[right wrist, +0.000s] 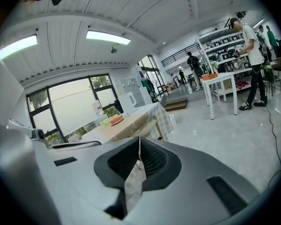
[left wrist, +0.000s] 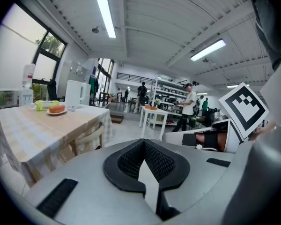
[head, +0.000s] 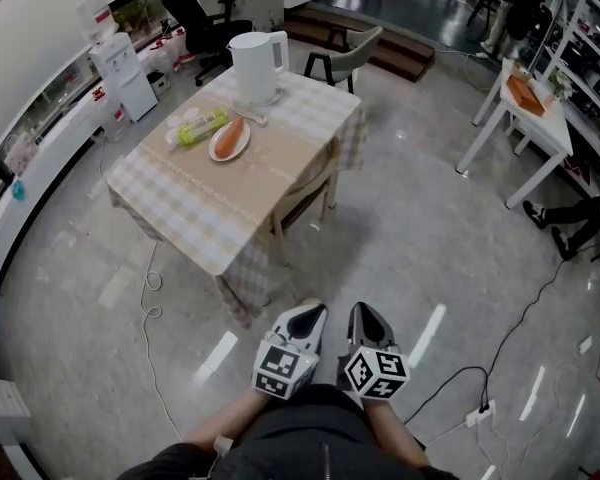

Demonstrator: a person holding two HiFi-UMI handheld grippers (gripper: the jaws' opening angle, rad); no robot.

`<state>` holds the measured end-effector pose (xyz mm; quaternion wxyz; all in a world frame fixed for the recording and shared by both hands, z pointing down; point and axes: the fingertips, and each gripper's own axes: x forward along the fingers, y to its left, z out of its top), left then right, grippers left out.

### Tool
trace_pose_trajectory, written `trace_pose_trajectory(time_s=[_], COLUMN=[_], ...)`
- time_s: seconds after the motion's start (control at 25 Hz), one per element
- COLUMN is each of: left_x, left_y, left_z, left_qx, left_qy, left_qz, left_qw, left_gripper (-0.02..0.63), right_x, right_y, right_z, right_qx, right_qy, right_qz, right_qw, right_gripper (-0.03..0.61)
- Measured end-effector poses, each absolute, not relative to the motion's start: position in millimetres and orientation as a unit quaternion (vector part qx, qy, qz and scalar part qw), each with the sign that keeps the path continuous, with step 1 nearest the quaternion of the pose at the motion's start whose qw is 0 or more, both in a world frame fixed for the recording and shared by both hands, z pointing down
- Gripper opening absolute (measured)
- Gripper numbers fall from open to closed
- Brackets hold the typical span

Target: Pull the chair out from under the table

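A light wooden chair (head: 307, 190) is tucked under the right side of the table (head: 205, 230), which has a checked cloth; only the chair's back and legs show. My left gripper (head: 311, 314) and right gripper (head: 367, 314) hang side by side over the floor, well short of the chair, and both point toward it. In the left gripper view, the left gripper (left wrist: 143, 141) is shut with nothing in it, and the chair (left wrist: 87, 136) is at the left. The right gripper (right wrist: 139, 139) is shut and empty too, with the chair's back (right wrist: 148, 125) just beyond its tips.
On the table stand a white kettle (head: 257, 66) and a plate (head: 229, 140) with orange food. Another chair (head: 346, 56) is behind the table, and a white side table (head: 525, 120) is at the right. Cables (head: 148, 298) and a power strip (head: 477, 416) lie on the floor. A person's legs (head: 572, 218) show at the right.
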<state>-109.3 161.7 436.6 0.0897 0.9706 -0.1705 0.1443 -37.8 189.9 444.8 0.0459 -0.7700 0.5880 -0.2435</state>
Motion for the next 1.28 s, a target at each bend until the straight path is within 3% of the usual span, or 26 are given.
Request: trace_pose_trajectory(time_s=[1.28], left_x=[37], left_y=[-77], left_z=[438], left_qx=[0.968], left_qy=[-0.158], left_qz=[0.148], left_qw=[0.123], left_gripper=[0.009], right_x=[89], right_y=[-44], right_z=[464], right_qx=[-0.760], right_qy=[0.577], right_qz=[-0.298], right_qw=[0.036], right_gripper=[0.014])
